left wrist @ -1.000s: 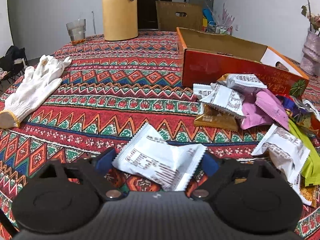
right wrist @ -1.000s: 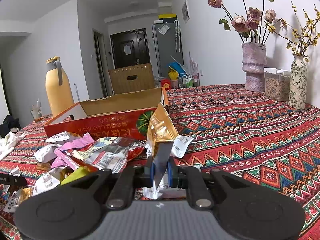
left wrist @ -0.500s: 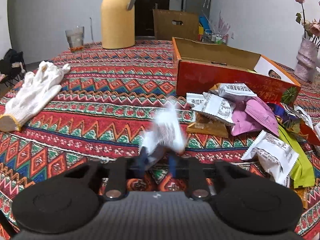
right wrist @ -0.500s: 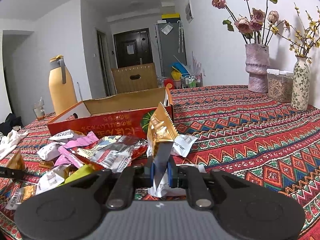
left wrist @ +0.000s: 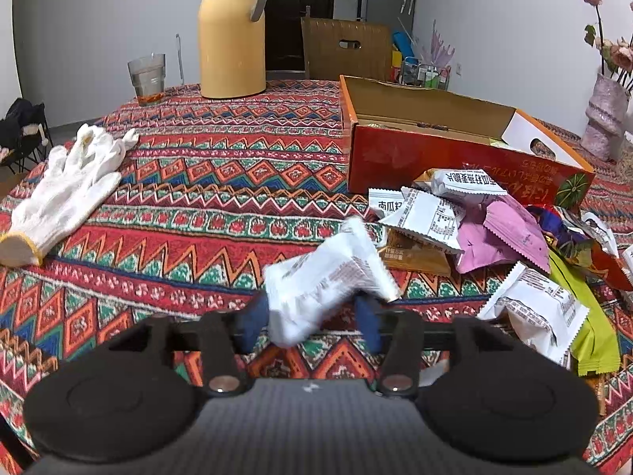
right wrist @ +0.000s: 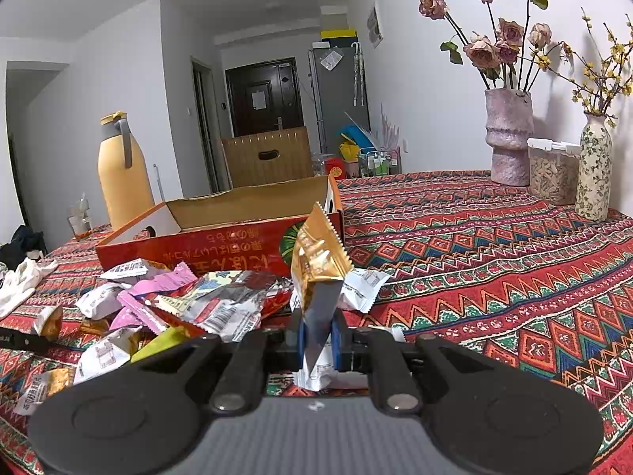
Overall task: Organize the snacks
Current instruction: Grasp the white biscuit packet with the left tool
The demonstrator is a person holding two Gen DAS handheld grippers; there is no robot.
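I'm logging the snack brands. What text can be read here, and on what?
"南瓜", then hidden: white packet in the pile.
Red box: upside-down yellow characters, unreadable.
Loose packet between the left gripper's opening fingers: blurred.
Other packets: print too small.

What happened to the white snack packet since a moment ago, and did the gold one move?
The left gripper pinched the white packet up off the tablecloth; now its jaws are opening and the blurred packet sits loose between them. The right gripper stayed shut on the gold packet. The red box and snack pile kept their places.
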